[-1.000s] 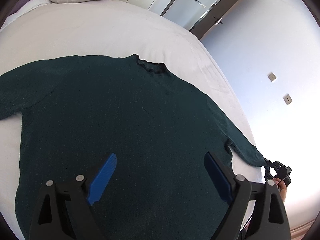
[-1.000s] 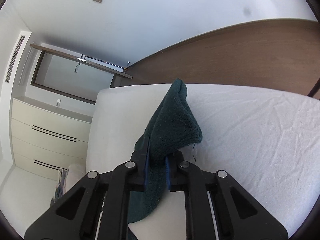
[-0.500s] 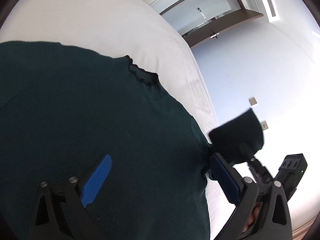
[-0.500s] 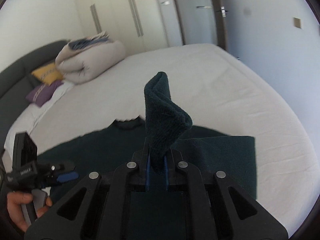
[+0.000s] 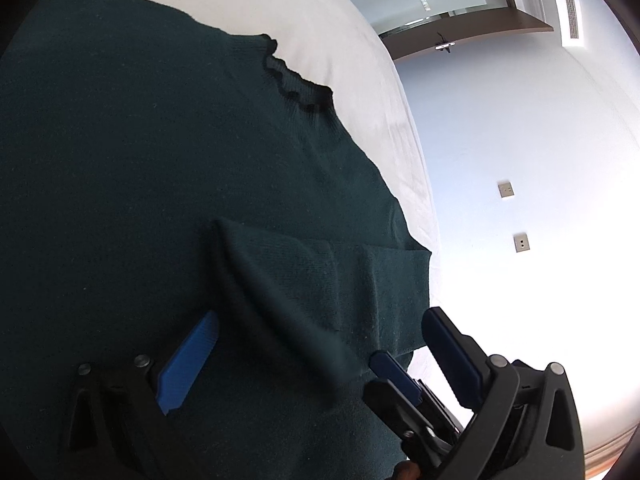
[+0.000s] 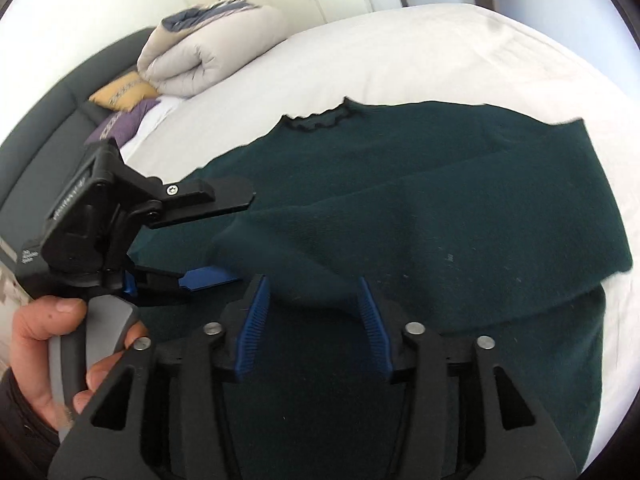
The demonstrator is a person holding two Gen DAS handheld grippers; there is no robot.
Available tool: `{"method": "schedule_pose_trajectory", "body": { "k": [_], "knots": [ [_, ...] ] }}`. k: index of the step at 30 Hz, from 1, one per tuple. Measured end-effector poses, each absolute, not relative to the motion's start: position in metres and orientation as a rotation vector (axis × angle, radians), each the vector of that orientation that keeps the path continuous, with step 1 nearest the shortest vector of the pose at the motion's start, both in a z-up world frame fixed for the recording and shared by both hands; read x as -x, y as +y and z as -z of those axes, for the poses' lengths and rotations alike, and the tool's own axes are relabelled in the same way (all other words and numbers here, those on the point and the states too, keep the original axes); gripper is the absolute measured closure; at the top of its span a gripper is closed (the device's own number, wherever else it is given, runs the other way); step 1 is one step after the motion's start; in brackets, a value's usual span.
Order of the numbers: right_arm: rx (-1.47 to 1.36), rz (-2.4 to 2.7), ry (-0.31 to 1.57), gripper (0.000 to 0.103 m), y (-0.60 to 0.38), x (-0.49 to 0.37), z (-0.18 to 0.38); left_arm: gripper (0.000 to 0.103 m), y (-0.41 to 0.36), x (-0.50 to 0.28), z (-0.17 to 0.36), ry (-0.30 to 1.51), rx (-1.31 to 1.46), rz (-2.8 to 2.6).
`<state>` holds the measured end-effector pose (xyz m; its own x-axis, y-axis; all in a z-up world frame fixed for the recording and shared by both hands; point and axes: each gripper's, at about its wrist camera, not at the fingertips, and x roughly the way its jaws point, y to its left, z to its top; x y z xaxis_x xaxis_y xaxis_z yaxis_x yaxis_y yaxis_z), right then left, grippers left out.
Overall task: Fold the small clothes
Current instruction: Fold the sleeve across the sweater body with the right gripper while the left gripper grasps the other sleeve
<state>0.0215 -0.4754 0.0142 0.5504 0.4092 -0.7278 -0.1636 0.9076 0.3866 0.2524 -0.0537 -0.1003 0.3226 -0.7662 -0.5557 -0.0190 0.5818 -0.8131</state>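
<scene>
White bedding covers the bed (image 6: 400, 40) that carries everything, under pale walls with a doorway beyond the far edge. A dark green sweater (image 5: 140, 160) lies spread flat over the middle of the bed, its frilled collar (image 6: 320, 118) pointing toward the far edge. One sleeve (image 6: 460, 216) is folded across the chest, running from the shoulder by the bed's right edge in toward the middle, with its cuff end slightly raised off the body.

In the right wrist view the right gripper (image 6: 314, 316) is over the sweater's lower half, its jaws opening; the sleeve's cuff end sits between the blue pads (image 6: 252, 320), which no longer press on it. The left gripper (image 5: 316, 356) hangs over the sweater just beside it, jaws spread wide with nothing gripped, the folded sleeve lying between and ahead of its fingers. A hand (image 6: 44, 352) holds the left gripper's handle at the near left.

Toward the bed's far left corner rest a rolled cream duvet (image 6: 208, 52), a yellow cushion (image 6: 120, 94) and a purple cushion (image 6: 120, 124), against a dark grey headboard (image 6: 52, 120). Two wall plates (image 5: 505, 189) show on the wall past the right edge.
</scene>
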Motion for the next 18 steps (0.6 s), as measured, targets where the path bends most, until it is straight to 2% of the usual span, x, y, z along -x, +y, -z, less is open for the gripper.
{"method": "schedule_pose_trajectory", "body": {
  "k": [1,3,5,6,7,12,18],
  "knots": [
    [-0.339,-0.338,0.918,0.052,-0.481,-0.023,-0.019,0.003,-0.056,-0.253,0.100,1.156,0.833,0.574],
    [-0.433,-0.327,0.910,0.052,-0.501,-0.023,-0.019,0.019,-0.061,-0.254,0.100,1.174,0.816,0.580],
    [-0.540,-0.304,0.907,0.052,-0.527,-0.015,-0.019,0.067,-0.070,-0.255,0.103,1.221,0.763,0.570],
    [-0.597,-0.295,0.907,0.052,-0.537,-0.014,-0.015,0.078,-0.073,-0.254,0.105,1.237,0.732,0.546],
    [-0.651,-0.284,0.909,0.052,-0.548,-0.013,-0.011,0.099,-0.074,-0.254,0.107,1.245,0.708,0.528],
    [-0.904,-0.231,0.889,0.052,-0.584,-0.013,0.015,0.096,-0.057,-0.263,0.089,1.191,0.675,0.521],
    [-1.055,-0.173,0.827,0.050,-0.603,-0.023,0.034,0.096,-0.008,-0.293,0.056,1.078,0.650,0.441]
  ]
}}
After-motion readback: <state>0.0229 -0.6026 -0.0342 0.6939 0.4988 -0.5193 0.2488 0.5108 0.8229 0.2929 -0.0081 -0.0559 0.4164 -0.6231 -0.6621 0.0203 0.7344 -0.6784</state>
